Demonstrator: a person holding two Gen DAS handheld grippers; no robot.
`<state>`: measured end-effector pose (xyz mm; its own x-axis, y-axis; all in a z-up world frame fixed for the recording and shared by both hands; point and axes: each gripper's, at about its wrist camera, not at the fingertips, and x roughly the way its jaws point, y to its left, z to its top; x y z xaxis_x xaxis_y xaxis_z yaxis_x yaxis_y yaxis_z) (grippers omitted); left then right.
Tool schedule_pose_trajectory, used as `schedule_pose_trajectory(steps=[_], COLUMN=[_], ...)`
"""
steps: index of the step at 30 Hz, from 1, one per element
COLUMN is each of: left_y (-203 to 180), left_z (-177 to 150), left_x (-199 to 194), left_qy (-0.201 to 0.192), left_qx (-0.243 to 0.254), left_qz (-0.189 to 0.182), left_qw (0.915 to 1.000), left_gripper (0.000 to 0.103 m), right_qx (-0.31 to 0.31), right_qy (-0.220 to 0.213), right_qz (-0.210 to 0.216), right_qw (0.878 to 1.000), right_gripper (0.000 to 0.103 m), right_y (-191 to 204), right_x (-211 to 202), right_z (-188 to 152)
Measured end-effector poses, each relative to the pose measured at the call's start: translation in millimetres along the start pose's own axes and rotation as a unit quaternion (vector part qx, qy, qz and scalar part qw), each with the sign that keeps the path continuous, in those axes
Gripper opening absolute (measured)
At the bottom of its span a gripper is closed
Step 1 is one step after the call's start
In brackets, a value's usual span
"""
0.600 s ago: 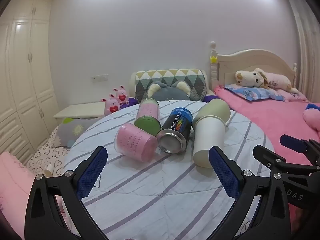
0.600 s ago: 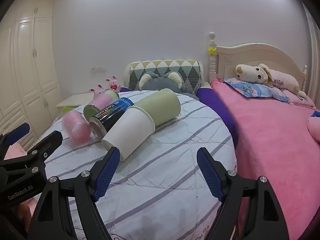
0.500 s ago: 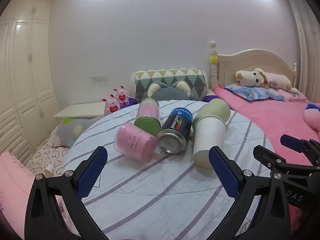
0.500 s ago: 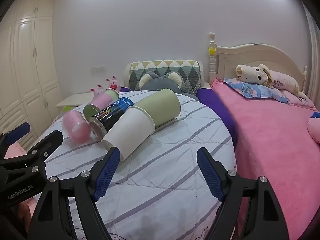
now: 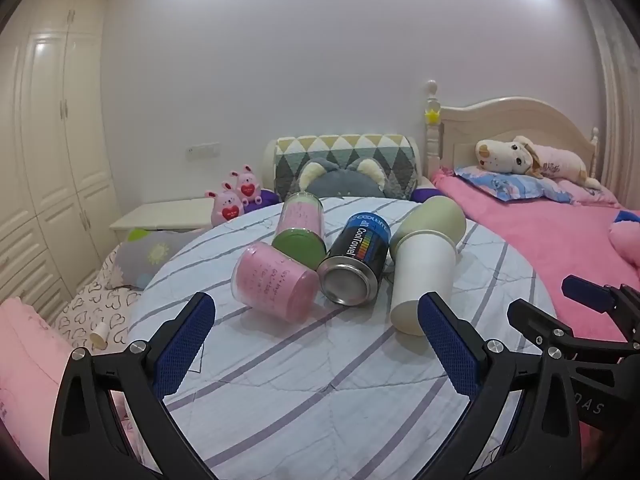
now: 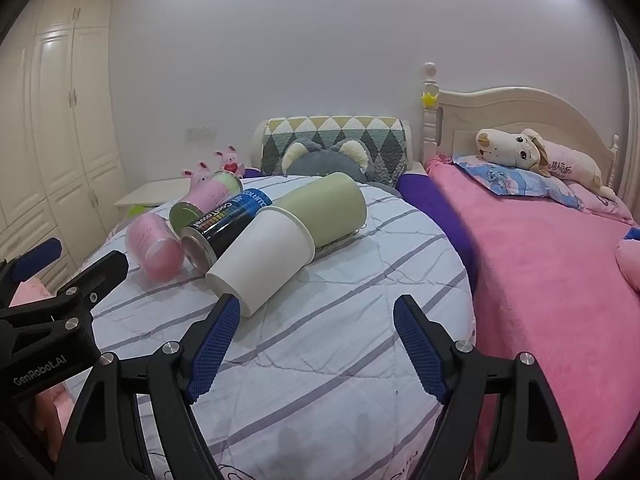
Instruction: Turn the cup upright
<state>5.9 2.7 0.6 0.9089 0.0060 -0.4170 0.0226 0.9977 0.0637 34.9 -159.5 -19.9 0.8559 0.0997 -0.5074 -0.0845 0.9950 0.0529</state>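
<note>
Both grippers held spread and empty, short of a row of toppled containers on the round bench.

The white cup (image 6: pixel 264 256) is seen lying on its side on the striped bench (image 6: pixel 340 340), its base nearest the right gripper (image 6: pixel 316 344) and its mouth against a green cup (image 6: pixel 324 208). A black can (image 5: pixel 354 264) lies just beside it. The left gripper (image 5: pixel 316 344) is likewise kept wide, nothing pinched. The wide spread is judged to suit the cup's broad body for the coming grasp.
</note>
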Motion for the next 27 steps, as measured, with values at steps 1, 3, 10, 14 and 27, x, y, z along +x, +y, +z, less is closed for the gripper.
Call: schedule_pose_trajectory(steps=[1,3,10,14,27], left_y=[0.1,-0.1,2.2,0.8,3.2], left_z=[0.3,0.4,-1.6,-2.0,-1.2], left_x=[0.4,1.8,1.9,2.3,4.6], left_qy=[0.002,0.003,-0.001,0.0,0.008], left_qx=[-0.001,-0.002,-0.006,-0.004,-0.012], left_qz=[0.0,-0.002,-0.001,-0.001,-0.003], left_qw=[1.0,1.0,1.0,1.0,0.9999], left_gripper=[0.103,0.103,0.103,0.103,0.103], right_qx=[-0.001,-0.001,-0.005,-0.005,0.0], right_qy=[0.0,-0.001,0.005,0.007,0.011], right_qz=[0.0,0.0,-0.001,0.0,0.0], right_qw=[1.0,1.0,1.0,1.0,1.0], right_gripper=[0.081,0.081,0.081,0.081,0.081], right_y=[0.5,0.1,2.0,2.1,-0.3], right_x=[0.3,-0.2,3.2,2.9,5.3], right_z=[-0.3,-0.9,0.0,-0.2,-2.7])
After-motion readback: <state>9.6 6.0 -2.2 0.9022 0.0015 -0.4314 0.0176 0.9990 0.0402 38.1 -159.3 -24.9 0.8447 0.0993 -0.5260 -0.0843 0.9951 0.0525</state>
